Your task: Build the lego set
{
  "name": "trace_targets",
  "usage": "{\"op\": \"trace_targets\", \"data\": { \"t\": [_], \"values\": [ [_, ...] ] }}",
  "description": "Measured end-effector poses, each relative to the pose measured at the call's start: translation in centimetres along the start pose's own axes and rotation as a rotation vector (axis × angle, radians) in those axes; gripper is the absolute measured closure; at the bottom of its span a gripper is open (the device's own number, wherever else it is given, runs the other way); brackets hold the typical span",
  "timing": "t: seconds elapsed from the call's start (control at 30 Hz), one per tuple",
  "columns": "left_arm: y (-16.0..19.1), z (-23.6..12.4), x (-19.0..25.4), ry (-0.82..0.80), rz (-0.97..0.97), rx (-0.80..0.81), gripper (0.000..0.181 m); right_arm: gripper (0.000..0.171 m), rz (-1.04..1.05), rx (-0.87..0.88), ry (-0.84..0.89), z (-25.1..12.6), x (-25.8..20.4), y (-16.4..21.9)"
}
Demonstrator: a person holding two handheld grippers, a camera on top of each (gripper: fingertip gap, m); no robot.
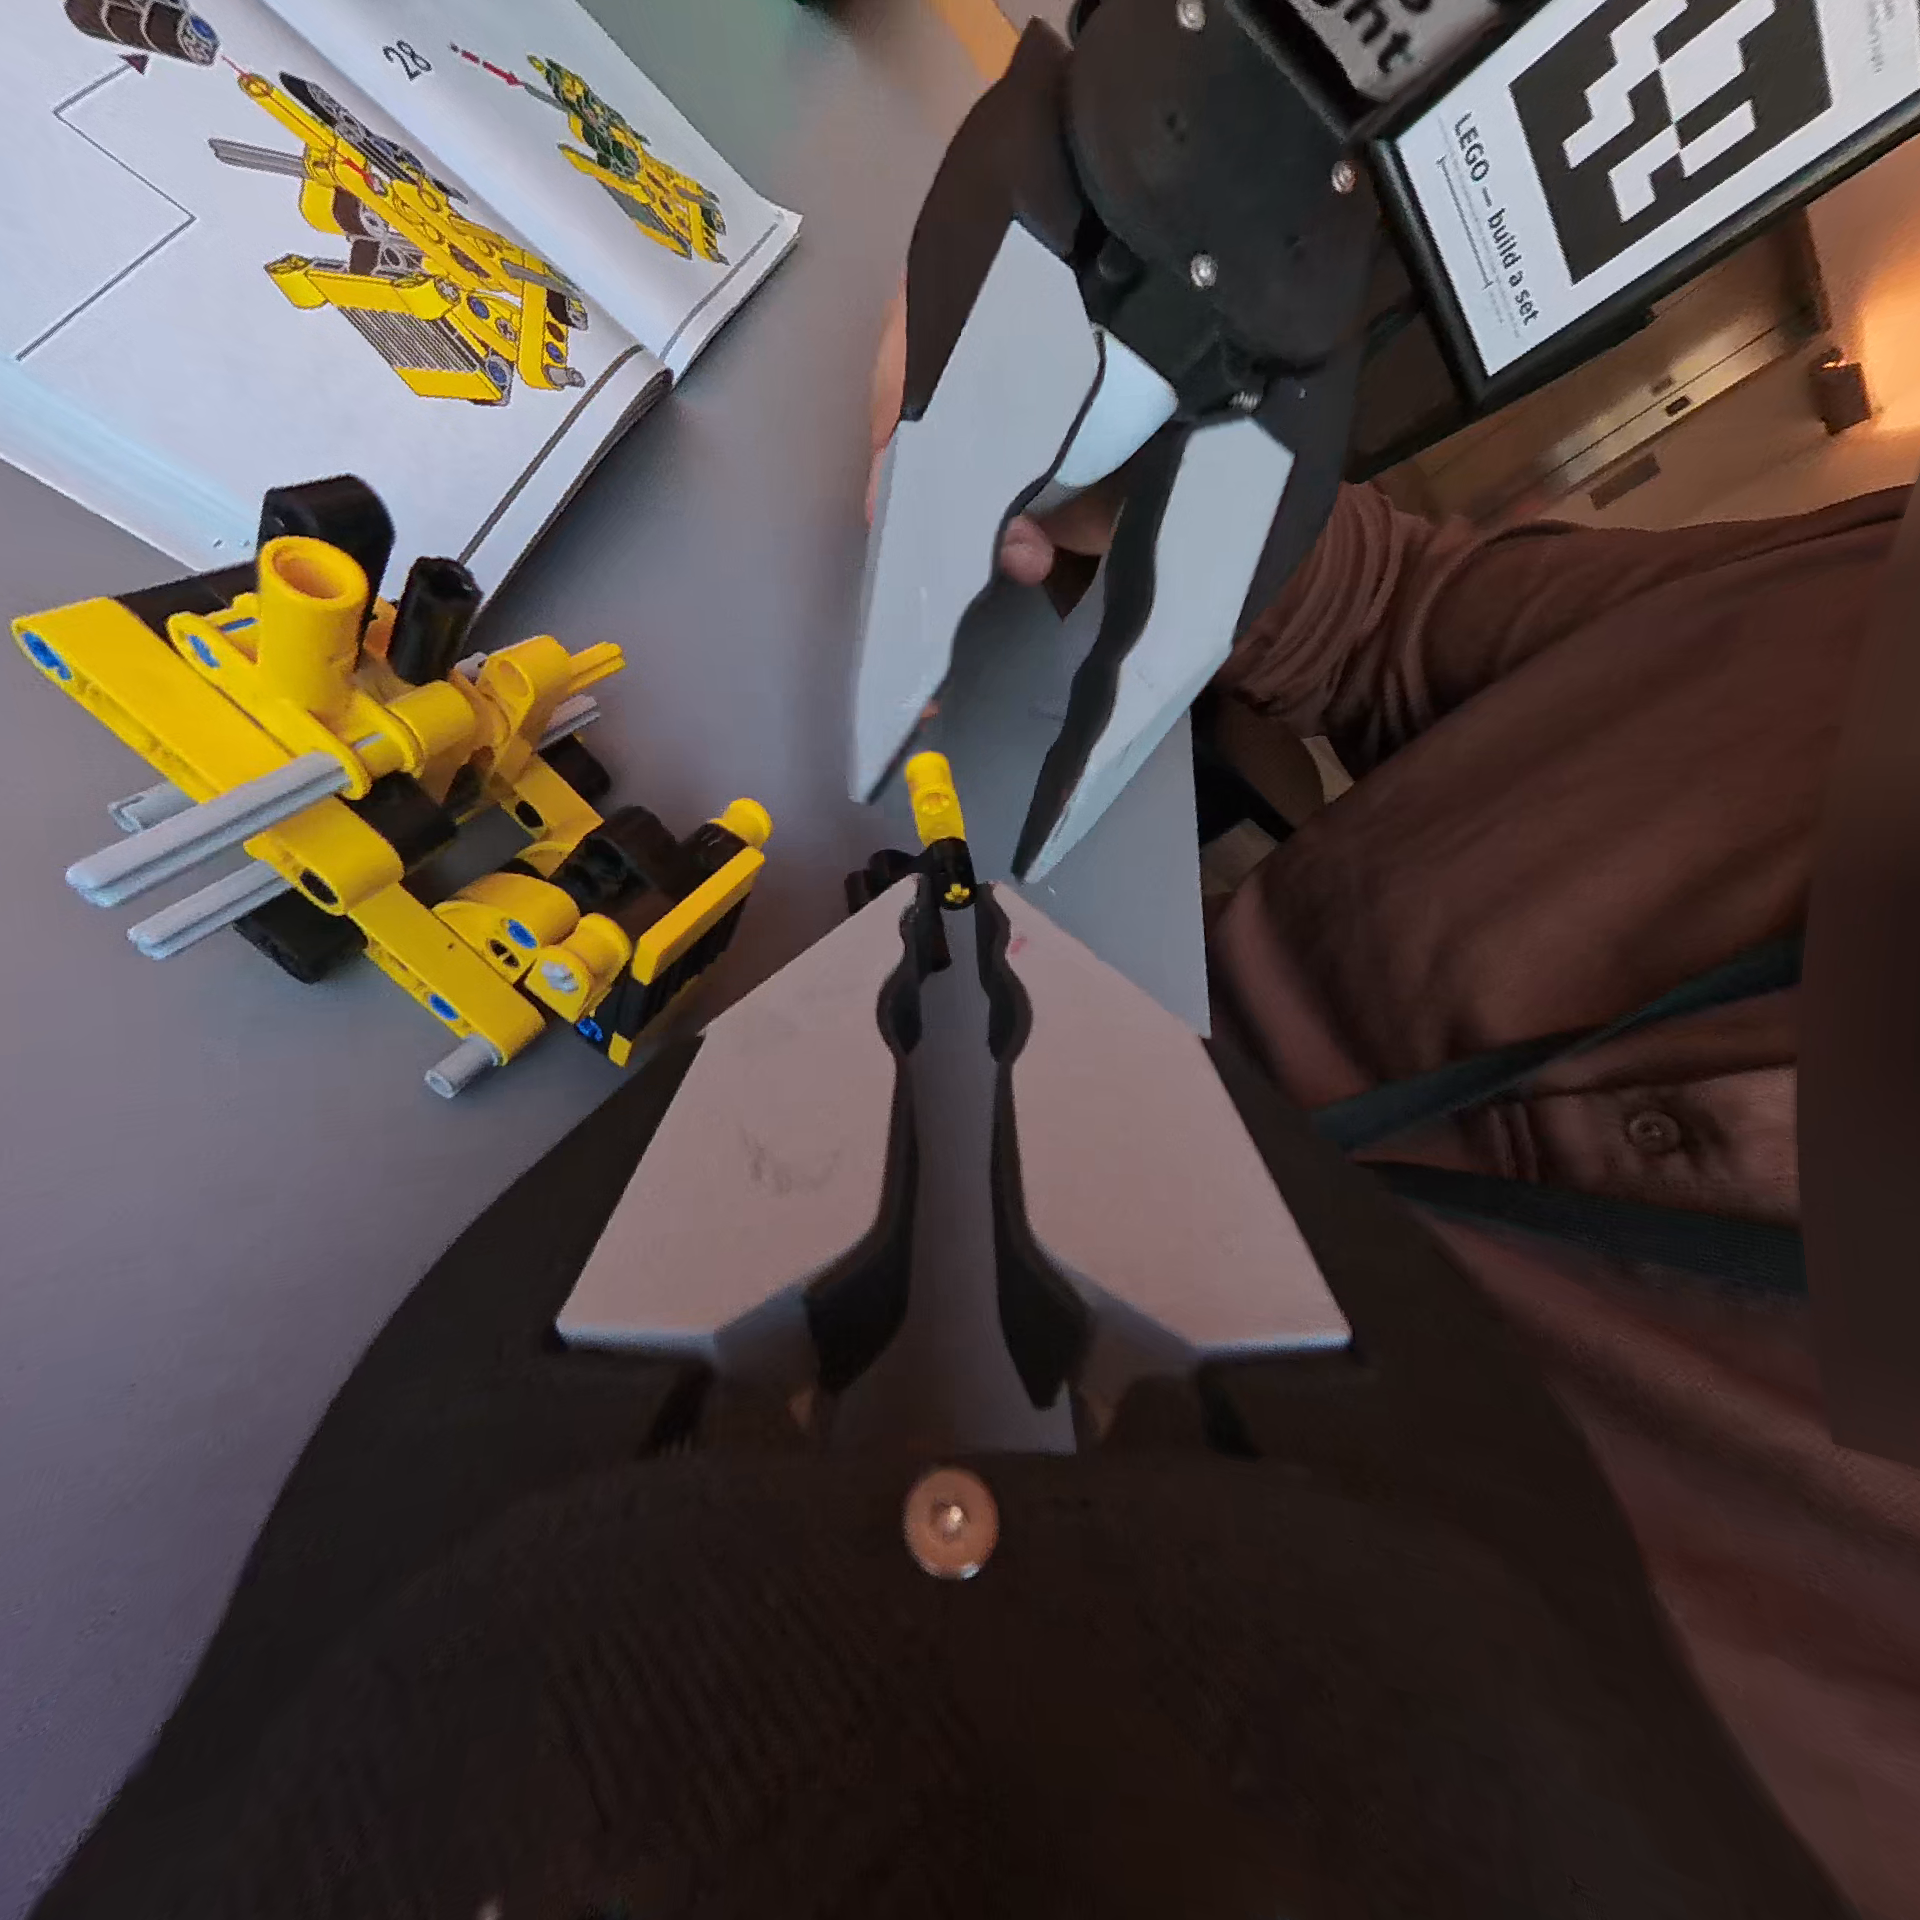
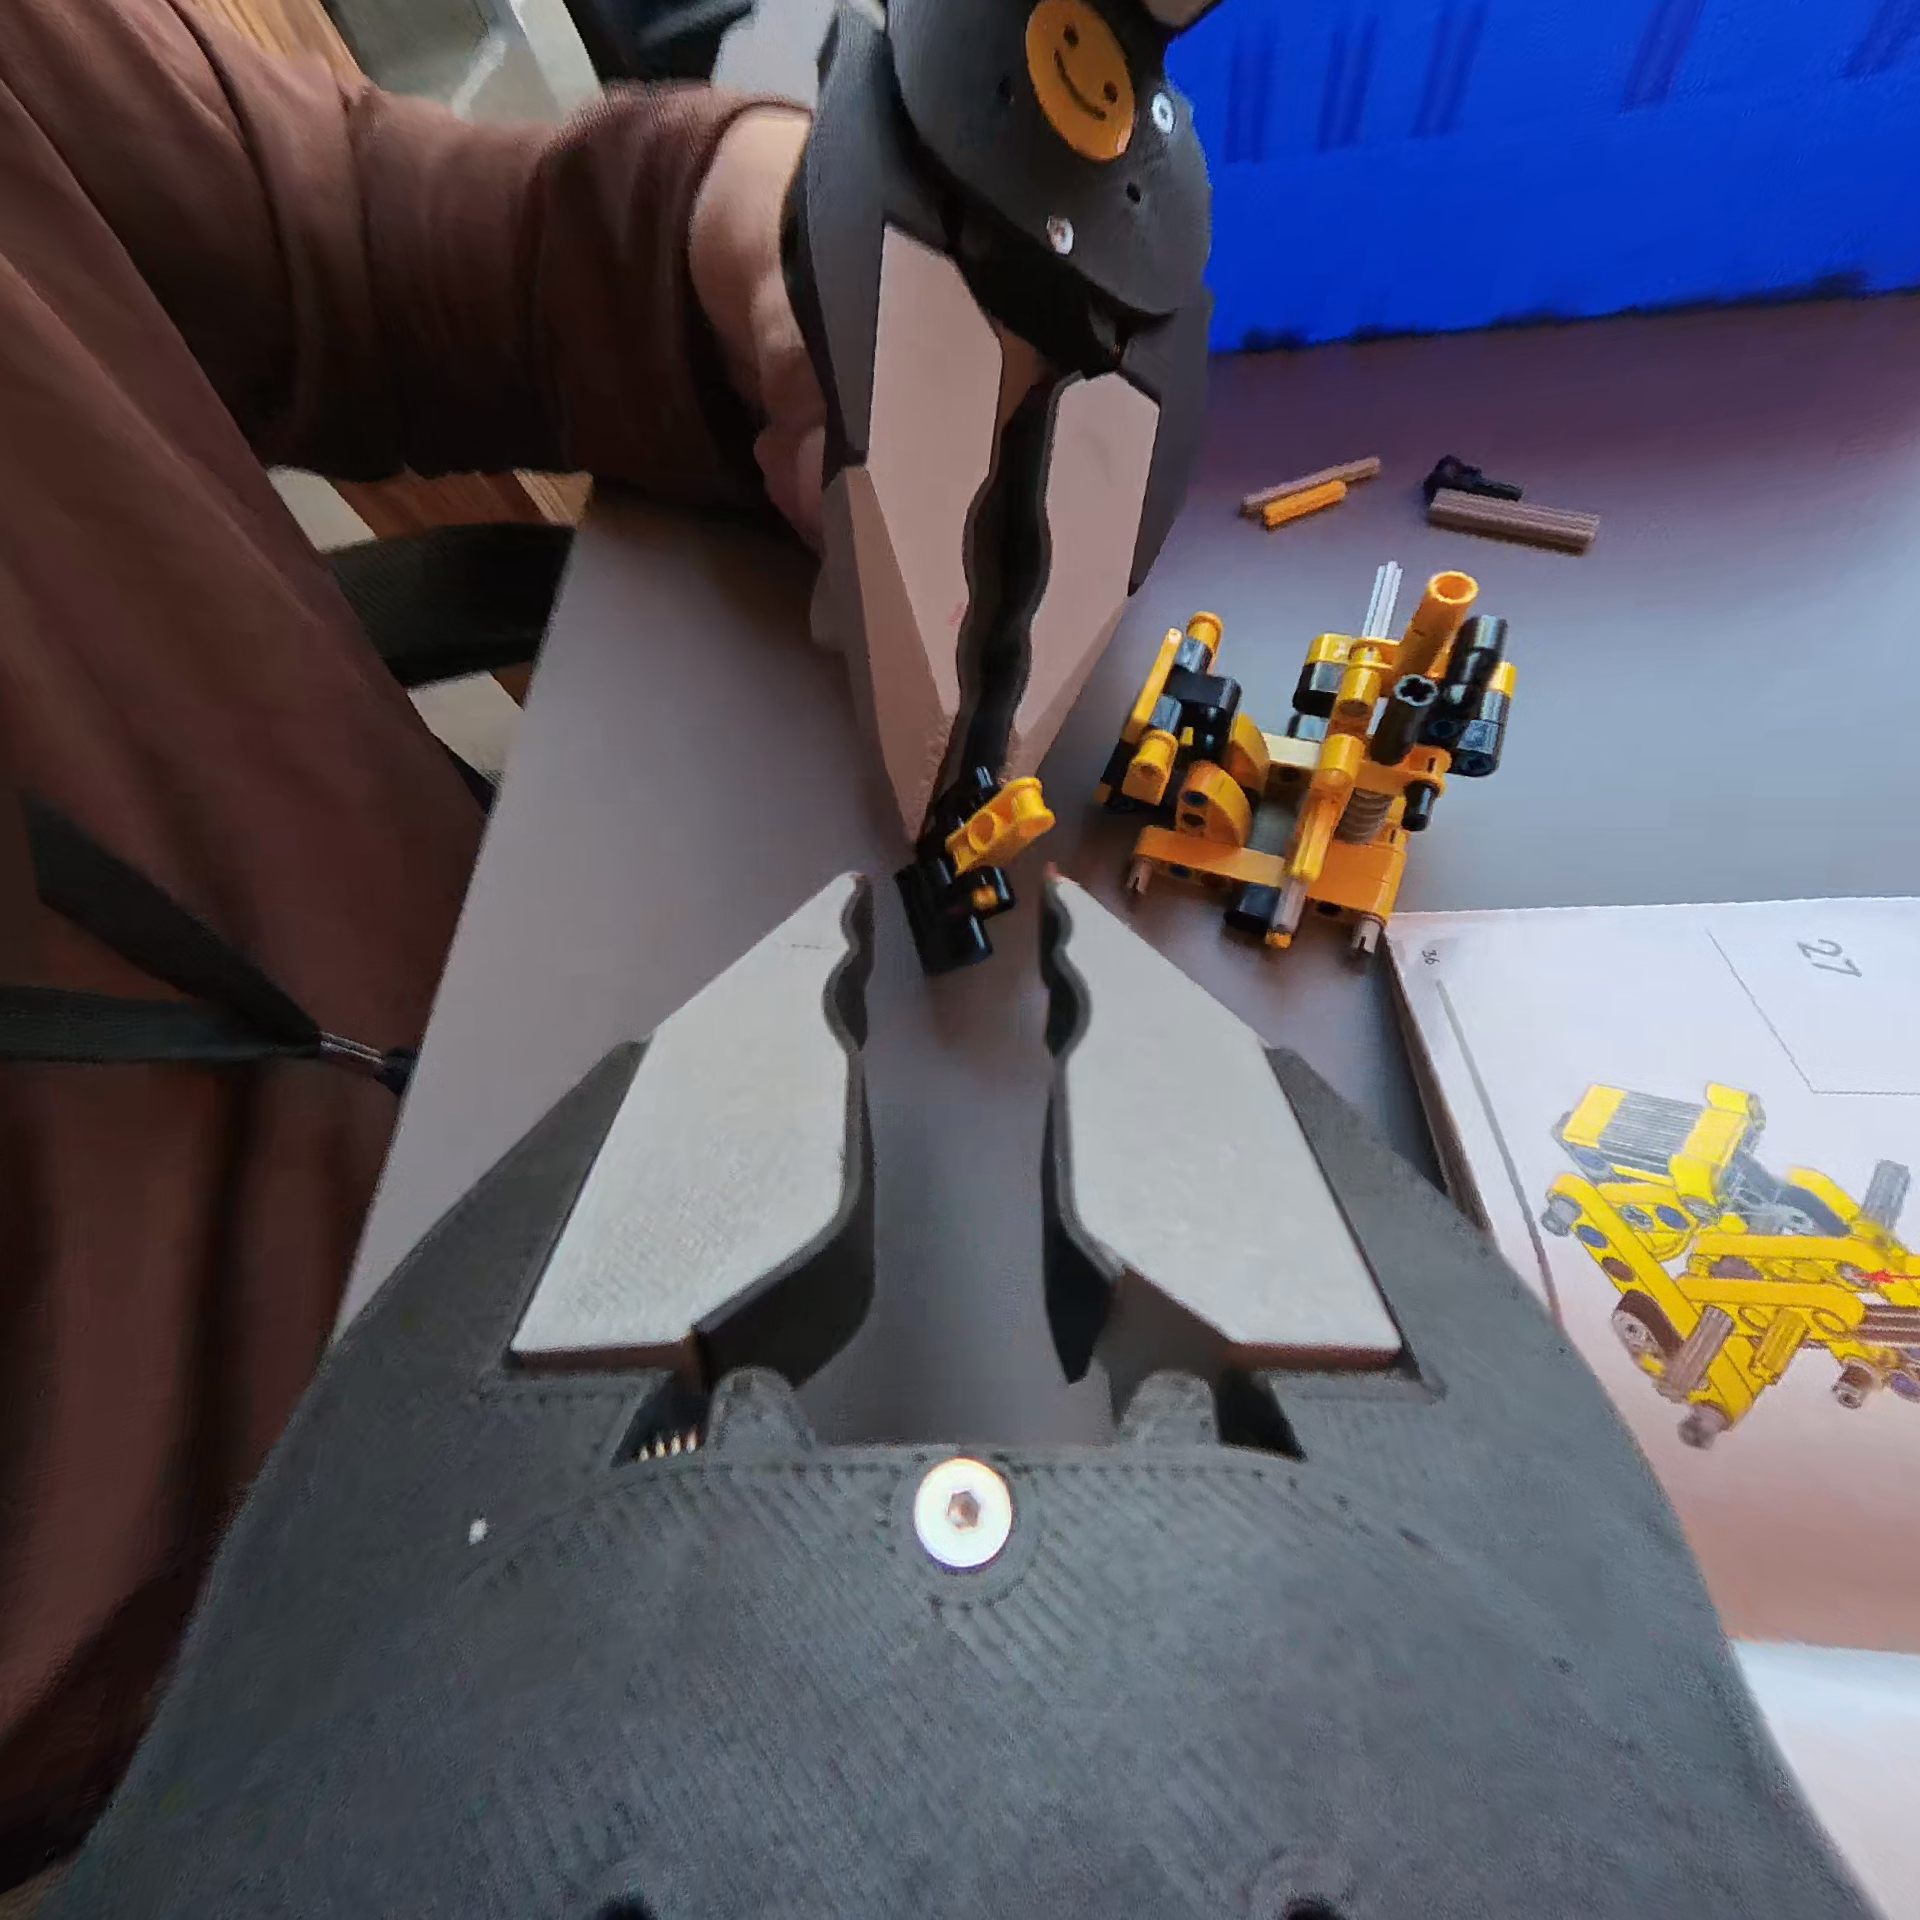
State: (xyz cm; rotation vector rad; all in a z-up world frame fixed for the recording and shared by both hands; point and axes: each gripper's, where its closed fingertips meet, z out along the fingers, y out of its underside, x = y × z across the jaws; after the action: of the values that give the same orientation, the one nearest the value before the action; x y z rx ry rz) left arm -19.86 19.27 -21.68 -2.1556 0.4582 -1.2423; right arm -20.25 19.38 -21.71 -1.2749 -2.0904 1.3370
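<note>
My left gripper (image 1: 948, 899) is shut on a small black and yellow sub-assembly (image 1: 932, 800) and holds it above the table's near edge. My right gripper (image 2: 956, 888) is open, its fingertips on either side of that sub-assembly (image 2: 961, 894) without closing on it. In the left wrist view the right gripper (image 1: 940, 836) comes in from above. In the right wrist view the left gripper (image 2: 961, 795) comes down from the top. The partly built yellow and black model (image 1: 395, 821) stands on the grey table (image 1: 260, 1195), apart from both grippers; it also shows in the right wrist view (image 2: 1320, 790).
The open instruction booklet (image 1: 364, 208) lies behind the model and also shows in the right wrist view (image 2: 1662, 1195). Loose pieces lie farther back: a brown and orange axle pair (image 2: 1309, 488), a brown beam (image 2: 1512, 520), a small black part (image 2: 1470, 478). A person's brown sleeve (image 2: 468, 291) is at the table edge. A framed sign (image 1: 1621, 177) stands beyond. My two grippers' fingertips are within a few centimetres of each other. The brown beam (image 2: 1512, 520) is about 15 cm from my right fingertips.
</note>
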Motion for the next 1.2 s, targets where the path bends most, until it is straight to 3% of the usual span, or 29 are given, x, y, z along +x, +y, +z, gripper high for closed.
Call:
{"op": "trace_targets", "data": {
  "t": [0.17,0.3,0.6,0.9,1.2],
  "values": [
    [0.0,-0.2,0.2,0.031,-0.029,0.005,0.177,0.128,-0.254,-0.087,0.182,0.6,0.6,0.5],
    [0.3,-0.1,0.7,0.079,-0.048,-0.013,0.177,0.133,-0.436,-0.089,0.279,0.6,0.3,-0.3],
    [0.5,-0.1,1.2,0.131,-0.076,-0.024,0.177,0.14,-0.551,-0.087,0.329,0.5,-0.2,-0.8],
    [-0.1,-0.3,1.6,0.17,-0.099,0.012,0.176,0.141,-0.517,-0.079,0.346,0.3,0.0,-1.1],
    [-0.5,-0.3,1.7,0.169,-0.09,0.034,0.16,0.142,-0.395,-0.064,0.368,-0.4,1.4,-1.1]
  ]
}}
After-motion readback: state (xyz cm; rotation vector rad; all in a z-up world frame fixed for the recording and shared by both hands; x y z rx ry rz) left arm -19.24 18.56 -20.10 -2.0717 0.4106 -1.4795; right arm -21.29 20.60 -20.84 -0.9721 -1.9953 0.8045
